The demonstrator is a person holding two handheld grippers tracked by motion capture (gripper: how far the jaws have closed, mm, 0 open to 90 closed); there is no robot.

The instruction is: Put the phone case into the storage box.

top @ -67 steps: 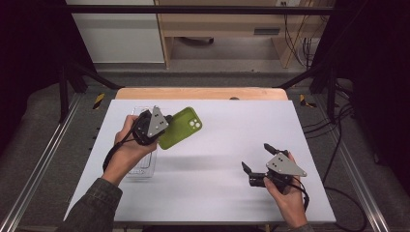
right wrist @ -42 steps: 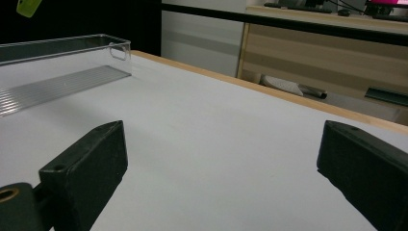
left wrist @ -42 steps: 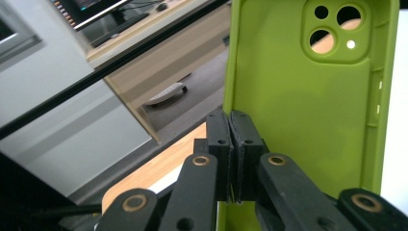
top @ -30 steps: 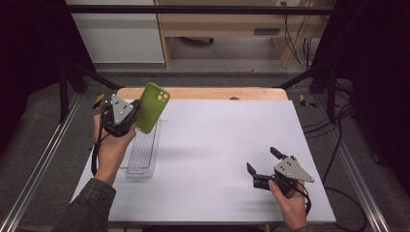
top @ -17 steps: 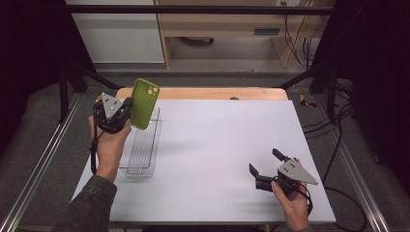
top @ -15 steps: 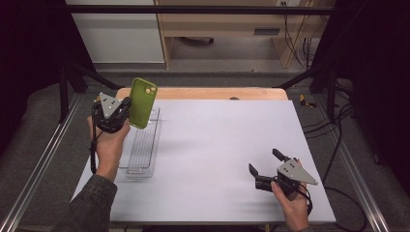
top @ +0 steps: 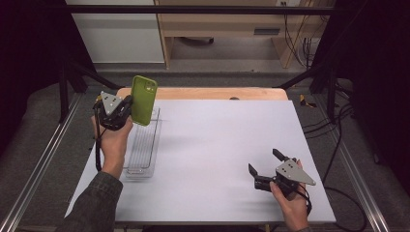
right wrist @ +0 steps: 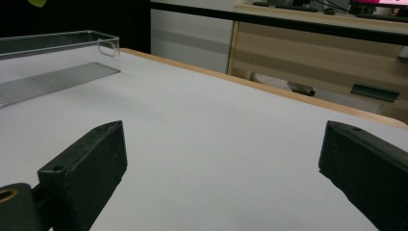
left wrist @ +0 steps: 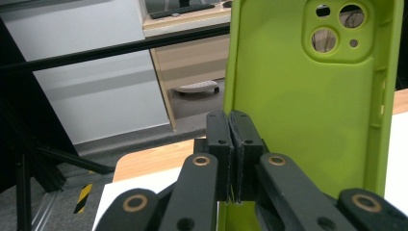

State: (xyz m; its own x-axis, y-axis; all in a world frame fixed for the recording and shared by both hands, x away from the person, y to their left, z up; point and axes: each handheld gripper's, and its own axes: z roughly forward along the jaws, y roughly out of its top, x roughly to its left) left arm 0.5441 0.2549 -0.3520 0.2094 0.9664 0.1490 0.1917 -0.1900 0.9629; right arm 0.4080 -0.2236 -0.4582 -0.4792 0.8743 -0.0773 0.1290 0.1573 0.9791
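While left hand-held gripper [top: 126,107] stayed clenched on edge of green phone case [top: 143,99], case stood upright at 10 o'clock of tabletop [top: 222,145], above far end of clear plastic tray [top: 143,147]. Case's open inside faced gripper in left gripper view [left wrist: 308,96], camera cutout up top. Right hand-held gripper [top: 265,164] rested released at 4 o'clock, jaws wide apart, nothing between them, well apart from tray. Wooden cabinet [top: 227,24] stood past 12 o'clock edge; cables [top: 333,125] hung at 3 o'clock. Open tabletop lay between grippers.
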